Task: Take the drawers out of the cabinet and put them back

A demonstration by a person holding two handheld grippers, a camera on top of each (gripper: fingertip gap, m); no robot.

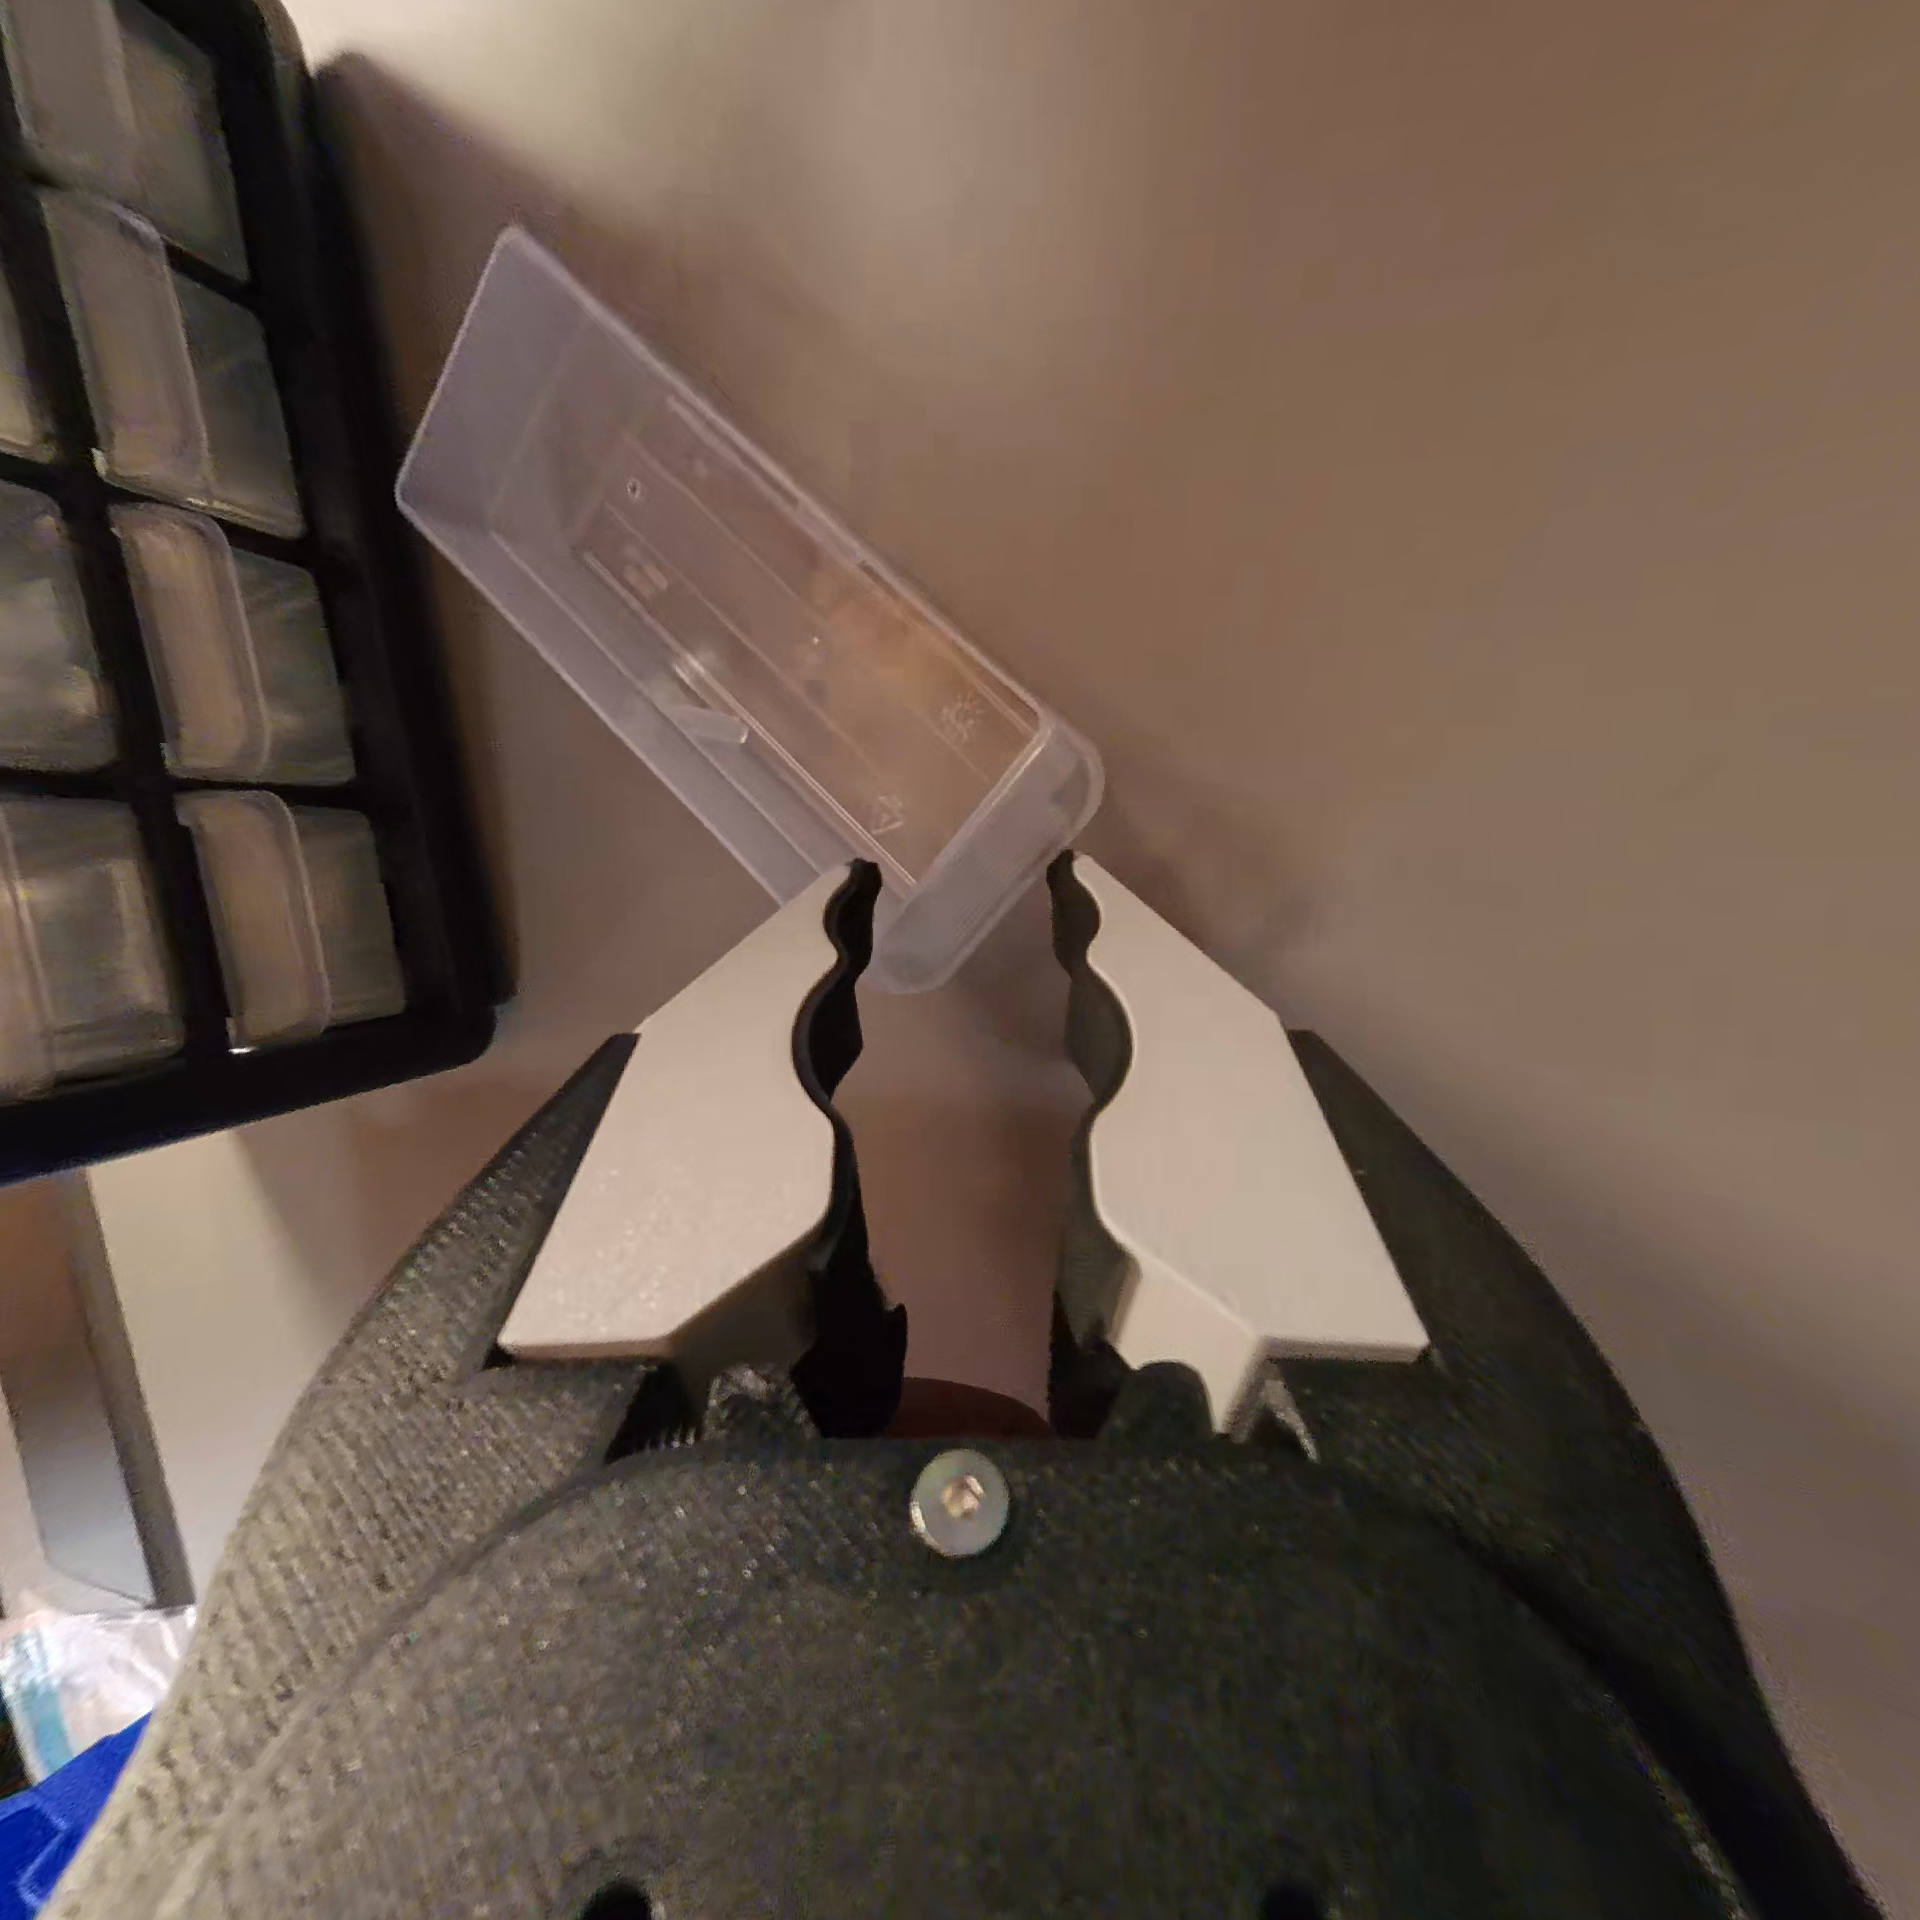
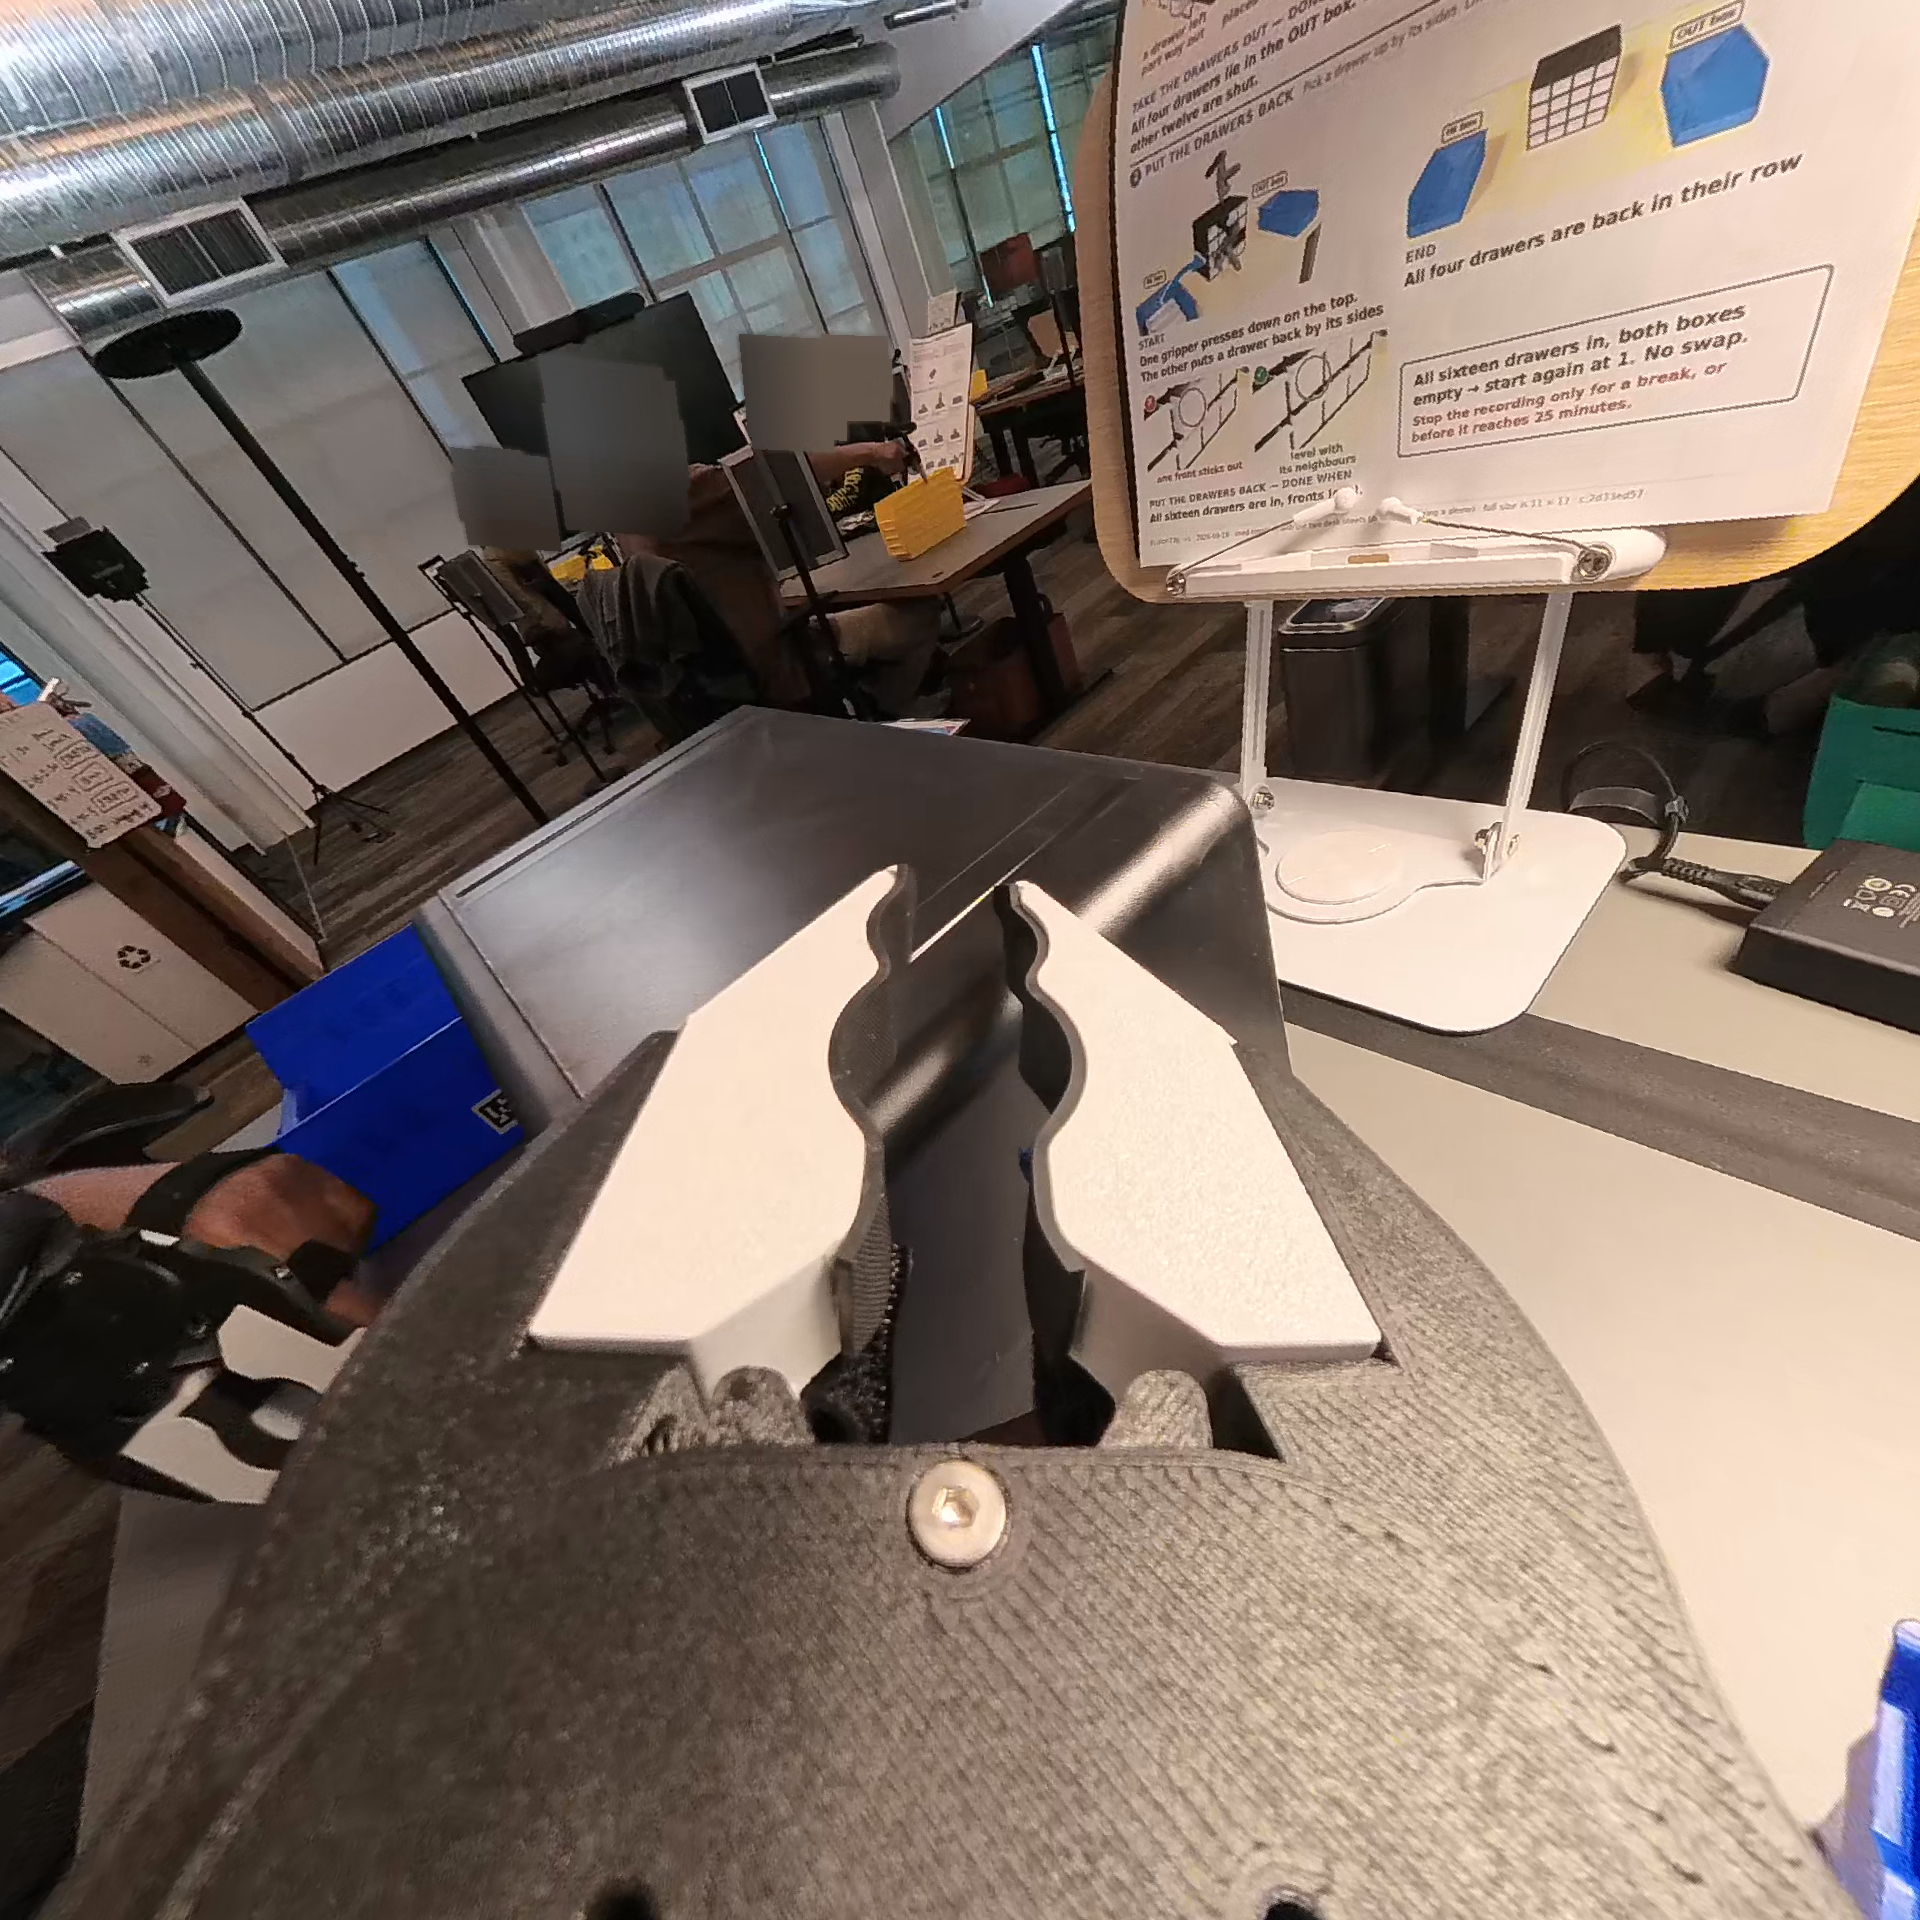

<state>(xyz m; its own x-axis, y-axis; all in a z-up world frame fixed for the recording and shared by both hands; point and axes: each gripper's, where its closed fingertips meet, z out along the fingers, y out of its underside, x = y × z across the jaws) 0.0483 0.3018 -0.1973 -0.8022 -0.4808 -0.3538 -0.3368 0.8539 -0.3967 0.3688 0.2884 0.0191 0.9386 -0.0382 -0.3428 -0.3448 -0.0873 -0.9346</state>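
Observation:
A clear plastic drawer (image 1: pixel 727 582) is out of the cabinet and lies at an angle over the beige table, its front end toward me. My left gripper (image 1: pixel 961 873) is shut on that front end; both fingertips touch its corners. The black cabinet (image 1: pixel 156 623), with several clear drawers in its slots, stands to the left. My right gripper (image 2: pixel 956 894) rests over the cabinet's black top (image 2: pixel 727 831), jaws a little apart with nothing between them. The left gripper and the hand holding it show at the lower left of the right wrist view (image 2: pixel 156 1309).
A blue box (image 2: pixel 384 1091) stands left of the cabinet. A white stand holding an instruction sheet (image 2: pixel 1455 312) is behind the cabinet on the right. A black device with a cable (image 2: pixel 1849 935) lies at the far right. Another blue object (image 2: pixel 1891 1766) is at the lower right edge.

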